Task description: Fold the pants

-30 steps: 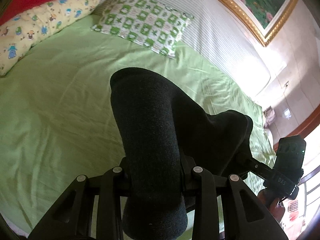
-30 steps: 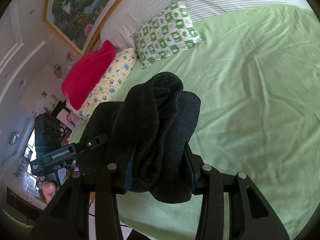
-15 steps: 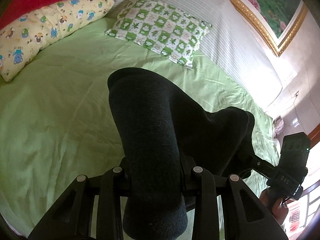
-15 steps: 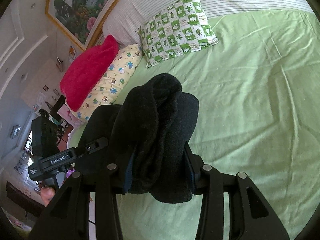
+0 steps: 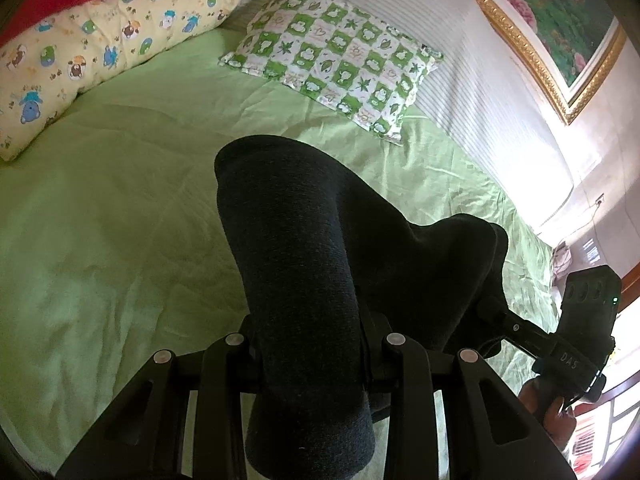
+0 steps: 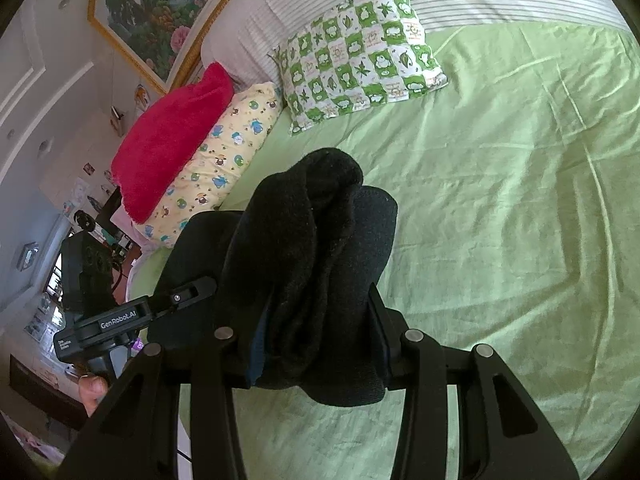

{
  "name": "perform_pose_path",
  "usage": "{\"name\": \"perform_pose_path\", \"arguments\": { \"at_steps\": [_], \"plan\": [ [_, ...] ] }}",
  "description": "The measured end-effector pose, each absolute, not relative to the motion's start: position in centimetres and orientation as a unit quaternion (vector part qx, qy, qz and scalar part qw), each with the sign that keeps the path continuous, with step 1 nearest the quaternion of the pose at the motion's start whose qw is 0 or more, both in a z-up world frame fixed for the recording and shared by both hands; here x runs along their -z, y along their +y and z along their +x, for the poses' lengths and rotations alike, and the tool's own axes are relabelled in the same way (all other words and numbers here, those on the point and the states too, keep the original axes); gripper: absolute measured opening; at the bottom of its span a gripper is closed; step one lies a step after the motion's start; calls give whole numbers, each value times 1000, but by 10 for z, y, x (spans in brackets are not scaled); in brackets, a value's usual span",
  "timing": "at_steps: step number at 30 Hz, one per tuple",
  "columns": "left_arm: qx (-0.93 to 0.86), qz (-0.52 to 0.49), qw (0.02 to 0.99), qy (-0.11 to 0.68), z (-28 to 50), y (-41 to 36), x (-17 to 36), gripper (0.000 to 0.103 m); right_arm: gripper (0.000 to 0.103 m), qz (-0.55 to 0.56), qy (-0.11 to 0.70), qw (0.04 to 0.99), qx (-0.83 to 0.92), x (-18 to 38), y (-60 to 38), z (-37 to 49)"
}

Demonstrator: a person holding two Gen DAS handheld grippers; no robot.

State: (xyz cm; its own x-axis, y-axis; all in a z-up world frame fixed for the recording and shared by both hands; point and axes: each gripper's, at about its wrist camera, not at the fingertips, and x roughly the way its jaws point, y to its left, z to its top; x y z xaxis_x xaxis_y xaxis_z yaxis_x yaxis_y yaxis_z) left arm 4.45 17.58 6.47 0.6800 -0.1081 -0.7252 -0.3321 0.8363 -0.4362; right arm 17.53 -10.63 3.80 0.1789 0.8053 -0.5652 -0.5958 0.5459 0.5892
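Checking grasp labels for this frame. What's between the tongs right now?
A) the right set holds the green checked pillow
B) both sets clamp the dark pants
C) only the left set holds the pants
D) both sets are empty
B: the left tongs are shut on a thick roll of the dark pants, and the right tongs pinch a bunched part of the same fabric, above the green sheet.
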Motion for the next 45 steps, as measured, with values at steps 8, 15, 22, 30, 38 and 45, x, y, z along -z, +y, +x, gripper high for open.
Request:
{"name": "perform_pose_path", "arguments": {
  "at_steps": [8, 15, 22, 30, 38, 45],
  "plan": [
    [-63, -272, 871, 404, 64, 180, -53, 32, 45, 110, 451, 767, -442, -29, -97, 189],
    [-59, -290, 860, 415, 61, 188, -35, 52, 58, 90, 468, 783, -400, -14, -92, 199],
    [-72, -287, 862, 412, 55, 194, -24, 70, 66, 94, 471, 786, -390, 0, -103, 208],
    [-84, -276, 859, 423, 58, 192, -18, 74, 72, 122, 483, 775, -388, 18, -109, 215],
    [-96, -273, 856, 429, 44, 187, -27, 78, 74, 128, 478, 770, -402, 4, -113, 201],
    [-103, -244, 867, 422, 24, 172, -39, 81, 80, 90, 434, 790, -423, -19, -115, 173]
  ]
}}
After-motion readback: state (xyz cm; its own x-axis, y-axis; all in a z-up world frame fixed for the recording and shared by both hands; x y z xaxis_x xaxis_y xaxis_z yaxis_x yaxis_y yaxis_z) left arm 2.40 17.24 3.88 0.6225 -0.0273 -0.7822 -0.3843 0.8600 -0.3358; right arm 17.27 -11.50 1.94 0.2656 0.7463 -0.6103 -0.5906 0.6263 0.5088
